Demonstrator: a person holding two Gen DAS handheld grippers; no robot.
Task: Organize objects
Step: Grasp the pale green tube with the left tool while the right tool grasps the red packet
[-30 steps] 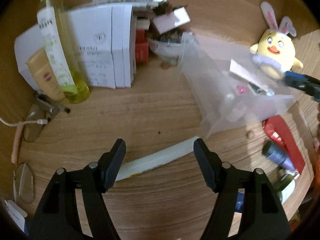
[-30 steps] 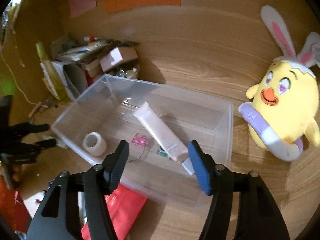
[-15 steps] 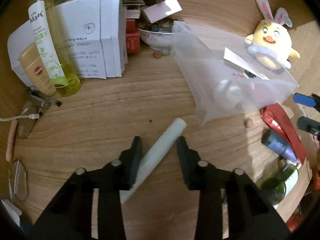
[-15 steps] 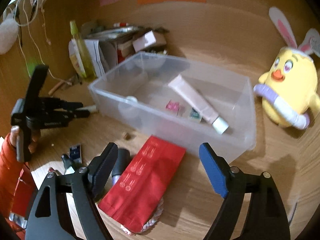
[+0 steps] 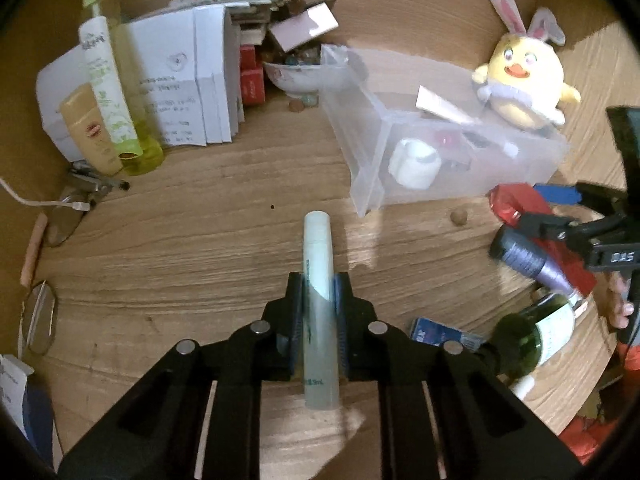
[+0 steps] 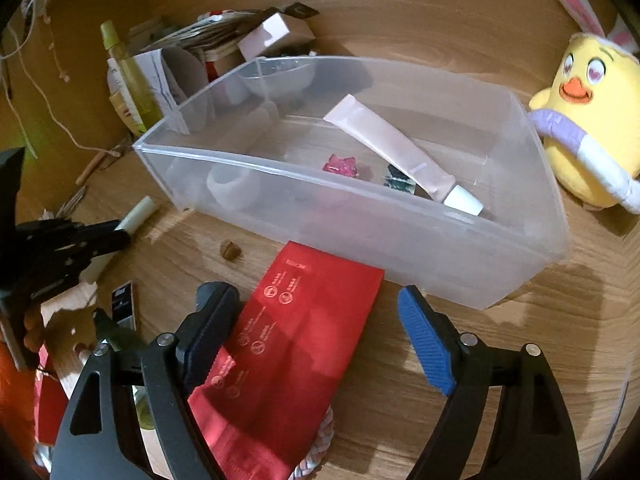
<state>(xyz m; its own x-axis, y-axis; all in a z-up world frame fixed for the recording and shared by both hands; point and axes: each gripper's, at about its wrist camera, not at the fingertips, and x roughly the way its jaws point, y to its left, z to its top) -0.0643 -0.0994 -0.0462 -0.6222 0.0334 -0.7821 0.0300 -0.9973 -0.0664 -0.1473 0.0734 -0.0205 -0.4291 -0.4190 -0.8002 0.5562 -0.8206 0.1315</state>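
Pale-green plastic is what the left tool [image 5: 318, 294] has between its pads: a slim tube [image 5: 318, 264], its long axis running straight out along the fingers, capped end ahead and tail end back between the arms. The jaws have just been closing and now pinch the tube at mid-length. From this tool the clear plastic bin [image 5: 376, 184] lies ahead and to the right, near the tube's tip but apart from it, with a white tape roll [image 5: 414, 164] showing through its wall; so the left hand is the nearer one for carrying the tube in, I judge. At the right edge of this view the right tool [image 5: 554, 208] reaches over a red packet [image 5: 516, 204]. From the right wrist, the right tool [image 6: 316, 334] stands wide, its jaws having just been opening, holding nothing; the red packet [image 6: 288, 344] lies on the wooden surface [image 6: 520, 320] between and under the fingers, its long axis slanting ahead-right toward the bin [image 6: 400, 248], which it nearly touches. This view alone looks into the bin: a pink tube [image 6: 392, 148], a small pink item, a dark one. It also shows the left tool [image 6: 92, 240] off to the left with the tube's end [image 6: 138, 212] sticking out. Only the left view shows the pads pressing the tube.
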